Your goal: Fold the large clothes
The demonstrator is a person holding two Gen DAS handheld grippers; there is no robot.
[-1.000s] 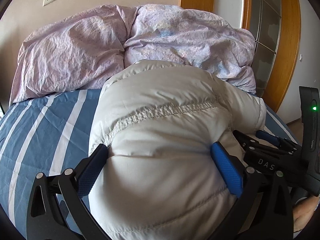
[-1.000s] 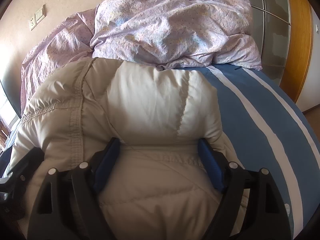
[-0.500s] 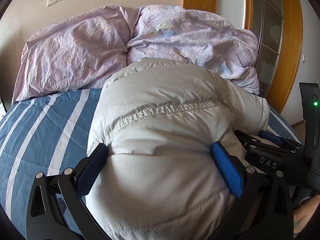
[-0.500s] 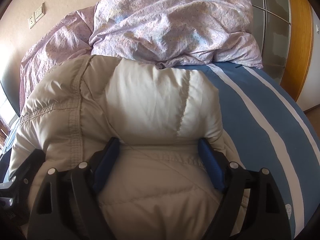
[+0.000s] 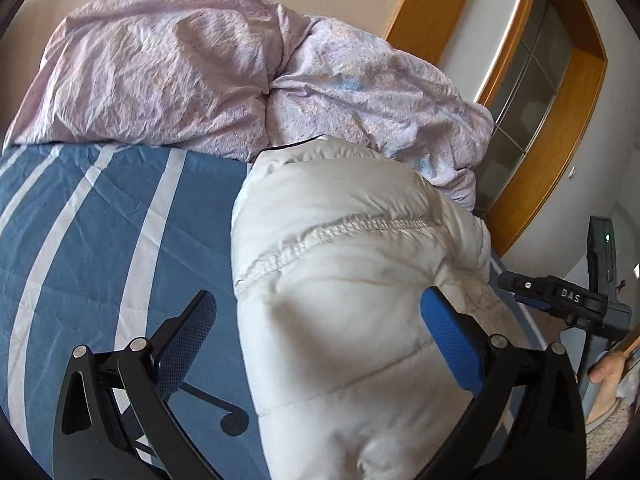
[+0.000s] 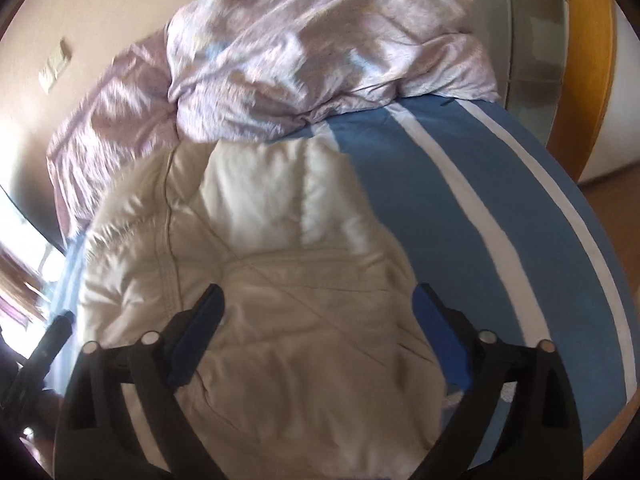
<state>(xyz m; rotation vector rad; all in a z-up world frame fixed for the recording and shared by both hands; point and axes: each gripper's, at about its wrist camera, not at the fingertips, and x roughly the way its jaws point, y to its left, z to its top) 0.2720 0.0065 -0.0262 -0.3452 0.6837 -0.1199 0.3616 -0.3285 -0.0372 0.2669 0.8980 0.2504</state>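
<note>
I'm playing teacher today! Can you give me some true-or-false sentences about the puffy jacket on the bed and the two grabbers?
1. The white puffer jacket lies on a blue sheet with white stripes. True.
2. The left gripper squeezes the jacket between both pads. False: its left pad is off the jacket, over the sheet.
3. A crumpled lilac duvet is piled behind the jacket. True.
4. The right gripper is clamped shut. False: its jaws are opening, with the jacket between them.
5. The jacket hangs from a hook. False: it rests on the bed.
</note>
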